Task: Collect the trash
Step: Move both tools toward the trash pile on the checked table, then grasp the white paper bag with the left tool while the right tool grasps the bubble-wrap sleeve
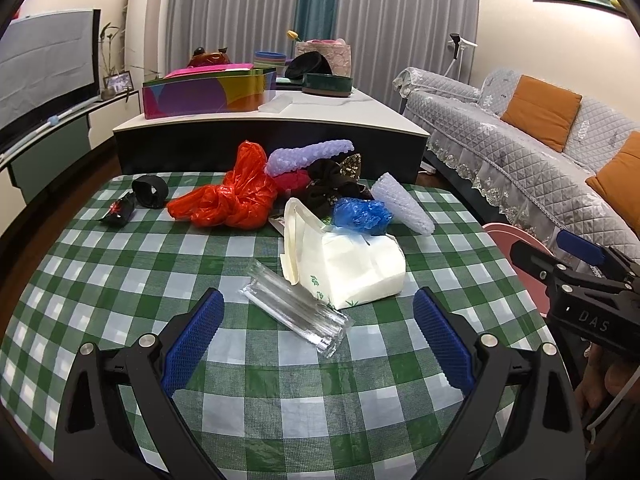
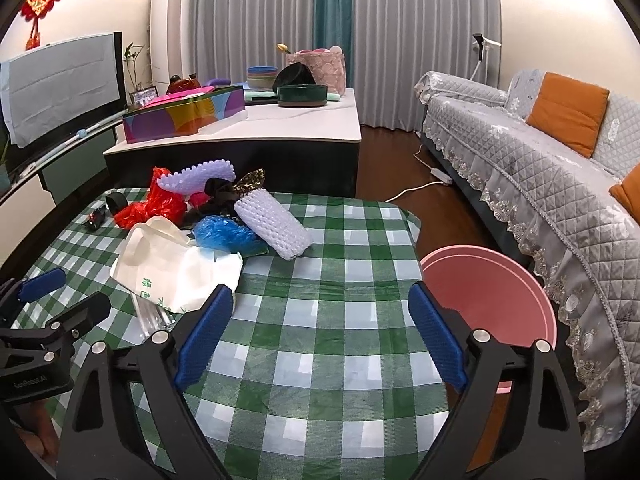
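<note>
Two sets of tongs hang over a desk (image 1: 100, 264) covered in green-and-white check cloth. The left tongs (image 1: 318, 332) stand wide apart with nothing held; a clear plastic wrapper (image 1: 296, 312) lies on the cloth between and just ahead of the blue pads. The right tongs (image 2: 320, 328) are also spread wide and empty, over bare cloth.

Trash is heaped toward the far side of the desk: a white paper bag (image 1: 348, 264) touching the wrapper, a blue plastic bag (image 1: 362, 216) on top of it, a red plastic bag (image 1: 232, 196) to the left, a white foam net sleeve (image 2: 276, 224) to the right, a purple foam net (image 1: 308, 156) and dark patterned fabric (image 1: 336, 180) behind. A black band (image 1: 150, 192) and a small dark wrapper (image 1: 118, 210) lie apart at the far left.

A pink bin (image 2: 492, 300) stands just beside the desk's right edge, near the grey sofa (image 2: 540, 168). A low cabinet (image 2: 248, 136) with a colourful box (image 2: 184, 118) sits behind the heap.
</note>
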The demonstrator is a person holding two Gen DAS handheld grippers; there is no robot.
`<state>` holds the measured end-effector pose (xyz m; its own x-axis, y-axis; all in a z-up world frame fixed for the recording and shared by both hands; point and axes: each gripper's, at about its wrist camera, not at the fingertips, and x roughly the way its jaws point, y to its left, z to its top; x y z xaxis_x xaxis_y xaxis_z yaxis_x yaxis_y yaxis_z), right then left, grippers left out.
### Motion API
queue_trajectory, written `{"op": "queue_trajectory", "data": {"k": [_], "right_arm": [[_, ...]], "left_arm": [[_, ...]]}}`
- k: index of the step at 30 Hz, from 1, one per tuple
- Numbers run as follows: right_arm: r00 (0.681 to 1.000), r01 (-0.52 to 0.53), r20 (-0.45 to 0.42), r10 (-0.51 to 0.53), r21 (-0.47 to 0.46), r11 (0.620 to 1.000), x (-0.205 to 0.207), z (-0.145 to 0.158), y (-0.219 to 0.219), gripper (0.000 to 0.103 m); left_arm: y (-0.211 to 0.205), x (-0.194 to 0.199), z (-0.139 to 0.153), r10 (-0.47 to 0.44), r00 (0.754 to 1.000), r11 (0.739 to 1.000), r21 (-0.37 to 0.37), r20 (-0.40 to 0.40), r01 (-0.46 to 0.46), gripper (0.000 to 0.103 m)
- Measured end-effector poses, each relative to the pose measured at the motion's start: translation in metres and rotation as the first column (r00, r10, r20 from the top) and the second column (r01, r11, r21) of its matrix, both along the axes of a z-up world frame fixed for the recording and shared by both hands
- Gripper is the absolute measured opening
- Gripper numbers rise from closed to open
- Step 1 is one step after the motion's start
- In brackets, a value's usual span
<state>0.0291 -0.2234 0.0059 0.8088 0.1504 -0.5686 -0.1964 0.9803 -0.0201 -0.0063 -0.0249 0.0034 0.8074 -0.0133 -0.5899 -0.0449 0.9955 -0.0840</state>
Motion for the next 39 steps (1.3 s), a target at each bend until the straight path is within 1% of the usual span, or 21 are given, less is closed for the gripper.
{"op": "queue_trajectory", "data": {"k": [6,10,12,13,14,15,16,19,20,22,23,25,27,29,30,32,33,39], "right_arm": [[1.000,0.000,-0.010,0.000,0.010,1.000,0.000,0.001,-0.001,0.086],[0.999,-0.015,-0.042,0.016,0.036,0.999,0.005,0.006,-0.004,0.086],[0.998,-0.038,-0.052,0.041,0.057,0.998,0.012,0.016,-0.006,0.083],[0.997,-0.053,-0.045,0.055,0.057,0.997,0.015,0.022,-0.006,0.081],[0.997,-0.068,-0.036,0.070,0.051,0.996,0.020,0.028,-0.005,0.076],[0.996,-0.087,-0.026,0.088,0.043,0.995,0.027,0.035,-0.004,0.073],[0.994,-0.102,-0.022,0.103,0.045,0.994,0.034,0.039,-0.003,0.067],[0.989,-0.147,-0.016,0.148,0.060,0.987,0.053,0.043,0.002,0.061],[0.987,-0.159,-0.013,0.160,0.055,0.986,0.057,0.041,0.005,0.059],[0.983,-0.180,-0.018,0.182,0.058,0.982,0.067,0.029,0.010,0.058],[0.982,-0.182,-0.032,0.185,0.067,0.981,0.073,0.021,0.011,0.057],[0.982,-0.175,-0.060,0.180,0.080,0.981,0.082,0.007,0.013,0.057],[0.983,-0.166,-0.071,0.171,0.072,0.984,0.091,-0.003,0.015,0.057],[0.983,-0.162,-0.080,0.167,0.066,0.985,0.099,-0.011,0.016,0.057],[0.981,-0.161,-0.093,0.168,0.072,0.984,0.105,-0.016,0.017,0.057],[0.976,-0.176,-0.120,0.184,0.074,0.982,0.114,-0.025,0.021,0.057],[0.972,-0.187,-0.129,0.194,0.065,0.980,0.117,-0.029,0.024,0.057],[0.959,-0.229,-0.165,0.230,0.020,0.973,0.130,-0.047,0.040,0.057]], "left_arm": [[0.001,0.000,0.001,0.003,1.000,1.000,-0.007,-0.002,-0.003,0.092],[0.005,0.003,0.004,0.015,1.000,1.000,-0.017,0.001,-0.015,0.092],[0.009,0.006,0.005,0.025,1.000,0.999,-0.023,0.000,-0.025,0.090],[0.011,0.007,0.005,0.028,1.000,0.999,-0.028,-0.001,-0.028,0.088],[0.014,0.011,0.005,0.030,1.000,0.999,-0.037,-0.003,-0.030,0.086],[0.016,0.013,0.005,0.031,1.000,0.999,-0.042,-0.005,-0.031,0.083],[0.017,0.016,0.005,0.031,1.000,0.999,-0.044,-0.004,-0.031,0.079],[0.021,0.024,0.003,0.033,0.999,0.999,-0.038,-0.008,-0.033,0.072],[0.022,0.027,0.002,0.032,0.999,0.999,-0.041,-0.012,-0.033,0.070],[0.024,0.031,0.000,0.029,0.999,0.999,-0.042,-0.017,-0.030,0.067],[0.024,0.033,-0.001,0.027,0.999,0.999,-0.038,-0.020,-0.028,0.066],[0.024,0.039,-0.005,0.019,0.999,0.999,-0.027,-0.028,-0.020,0.061],[0.025,0.045,-0.009,0.017,0.999,1.000,-0.020,-0.040,-0.018,0.059],[0.027,0.053,-0.014,0.021,0.998,0.999,-0.024,-0.060,-0.022,0.057],[0.027,0.055,-0.017,0.021,0.997,0.999,-0.029,-0.069,-0.023,0.054],[0.029,0.060,-0.021,0.016,0.996,0.999,-0.042,-0.089,-0.020,0.053],[0.029,0.061,-0.023,0.014,0.996,0.999,-0.044,-0.093,-0.018,0.052],[0.028,0.070,-0.028,-0.012,0.994,0.998,-0.062,-0.109,0.005,0.039]]}}
